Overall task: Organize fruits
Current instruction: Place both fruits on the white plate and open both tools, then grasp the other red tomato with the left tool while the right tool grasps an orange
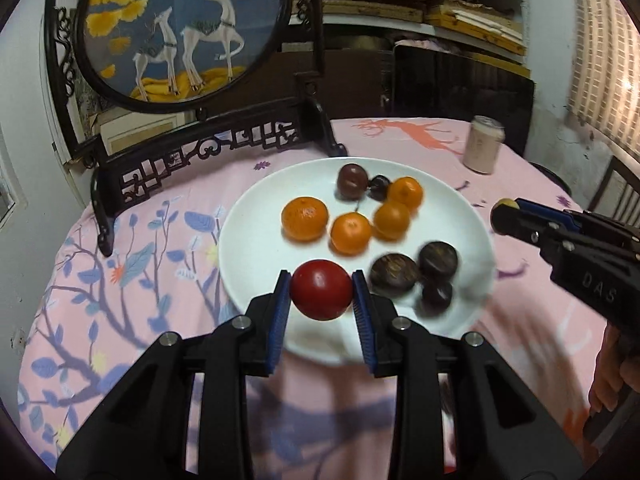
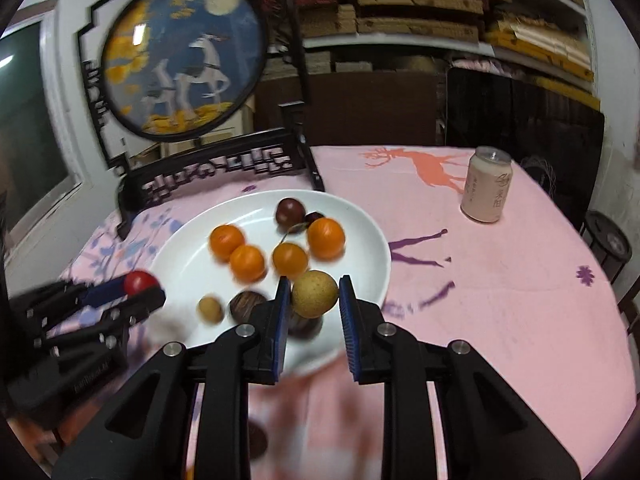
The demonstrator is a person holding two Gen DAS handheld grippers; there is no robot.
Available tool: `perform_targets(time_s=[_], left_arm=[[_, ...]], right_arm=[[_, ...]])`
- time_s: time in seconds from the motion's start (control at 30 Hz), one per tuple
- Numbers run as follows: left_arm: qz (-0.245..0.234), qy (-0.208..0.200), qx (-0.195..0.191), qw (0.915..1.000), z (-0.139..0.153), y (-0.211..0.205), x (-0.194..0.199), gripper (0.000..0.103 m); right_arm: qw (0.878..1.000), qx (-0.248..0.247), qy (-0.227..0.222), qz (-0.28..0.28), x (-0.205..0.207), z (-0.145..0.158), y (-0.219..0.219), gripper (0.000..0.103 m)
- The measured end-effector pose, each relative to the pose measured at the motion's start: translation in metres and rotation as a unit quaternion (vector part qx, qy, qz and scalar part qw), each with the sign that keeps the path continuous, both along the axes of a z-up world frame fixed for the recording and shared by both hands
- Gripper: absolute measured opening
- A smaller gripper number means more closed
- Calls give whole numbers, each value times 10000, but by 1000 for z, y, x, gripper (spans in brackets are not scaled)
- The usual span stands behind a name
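A white plate (image 1: 256, 216) (image 2: 184, 248) on the pink tablecloth holds several oranges (image 1: 305, 218) (image 2: 227, 243), dark plums (image 1: 352, 181) (image 2: 290, 209) and brown round fruits (image 1: 394, 279) (image 2: 247, 305). My left gripper (image 1: 321, 296) is shut on a red tomato (image 1: 321, 295) over the plate's near edge; it shows in the right wrist view (image 2: 138, 283). My right gripper (image 2: 314, 294) is shut on a tan round fruit (image 2: 314, 294) above the plate's right side; it appears at the right in the left wrist view (image 1: 505, 210).
A dark wooden stand with a round deer picture (image 1: 180, 32) (image 2: 180, 56) stands behind the plate. A pale drink can (image 1: 483, 144) (image 2: 486, 184) stands at the back right. A small tan fruit (image 2: 210, 309) lies on the plate. Shelves fill the background.
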State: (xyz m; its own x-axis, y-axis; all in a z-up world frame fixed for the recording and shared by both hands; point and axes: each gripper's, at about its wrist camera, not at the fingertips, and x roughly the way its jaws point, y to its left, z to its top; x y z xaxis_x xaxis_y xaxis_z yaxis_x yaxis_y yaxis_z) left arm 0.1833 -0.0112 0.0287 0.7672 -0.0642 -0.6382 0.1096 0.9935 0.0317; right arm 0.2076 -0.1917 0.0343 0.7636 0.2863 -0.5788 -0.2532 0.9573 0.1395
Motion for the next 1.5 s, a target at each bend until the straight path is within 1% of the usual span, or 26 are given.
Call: perform_targets(time_s=[0.03,0.07,0.1,0.13,0.17,0.2,0.23,0.27,0.3,0.37,0.4,0.5,0.63,0.73,0.8,0.9,0.97,1.03,1.1,1.33,1.43,1.47,1.5], left_arm=[[65,16,-14,10000,-3,2,8,35],[138,15,-46,9999,-6,4,13,52],[182,-10,-104,9998,-7,7,13,70],[190,-44,-197,9996,-8,11,12,73],[140,-43,-275,9995,-9,14,12,74],[82,3,-325,9994,-9,16,11,74],[100,3,-360,9993,-9,18,9,74],[113,-5,-383,9992,-8,18,8,80],[132,-31,-405,9991,-7,20,4,87],[207,-118,-334,9992,-6,21,-5,93],[237,-158,-271,9992,-7,20,-10,95],[221,-158,-206,9994,-9,18,-24,99],[206,-11,-114,9997,-18,16,-43,99],[182,4,109,9998,-20,15,-62,99],[292,-81,228,9993,-17,19,-76,101],[416,-141,83,9990,-13,29,-91,101],[492,-118,-61,9987,-13,36,-98,101],[513,-64,-181,9985,-13,40,-103,101],[511,-15,-258,9984,-14,42,-107,101],[416,33,-135,9990,-17,34,-111,101],[316,49,-28,9995,-18,27,-113,101],[274,34,32,9996,-18,24,-114,101],[246,26,64,9997,-18,23,-115,101]], right_arm=[[9999,75,94,-4,9,-2,1,25],[9993,300,210,-75,21,-7,-5,25],[9985,458,257,-127,24,-10,-7,27],[9968,706,358,-142,29,-15,-12,30],[9949,865,523,-38,33,-20,-16,36],[9945,888,556,13,34,-21,-17,39],[9947,880,528,-14,33,-21,-19,39],[9952,862,449,-128,29,-20,-24,39],[9951,876,430,-153,27,-19,-25,40],[9936,1020,479,-111,18,-17,-30,42],[9931,1048,508,-110,15,-17,-30,45],[9940,978,495,-56,-6,-17,-27,54],[9984,456,255,228,-48,-16,-9,55],[9976,343,176,571,-83,-17,-3,57],[9959,250,146,852,-112,-21,2,57],[9926,-3,164,1199,-149,-34,11,57],[9909,-124,269,1315,-162,-43,14,57],[9892,-255,367,1393,-167,-49,19,57],[9886,-239,446,1416,-164,-51,20,57],[9842,-355,734,1572,-159,-62,31,56],[9820,-298,953,1605,-153,-68,33,47],[9820,-250,992,1587,-150,-69,32,39],[9822,-157,1027,1564,-147,-69,30,38]])
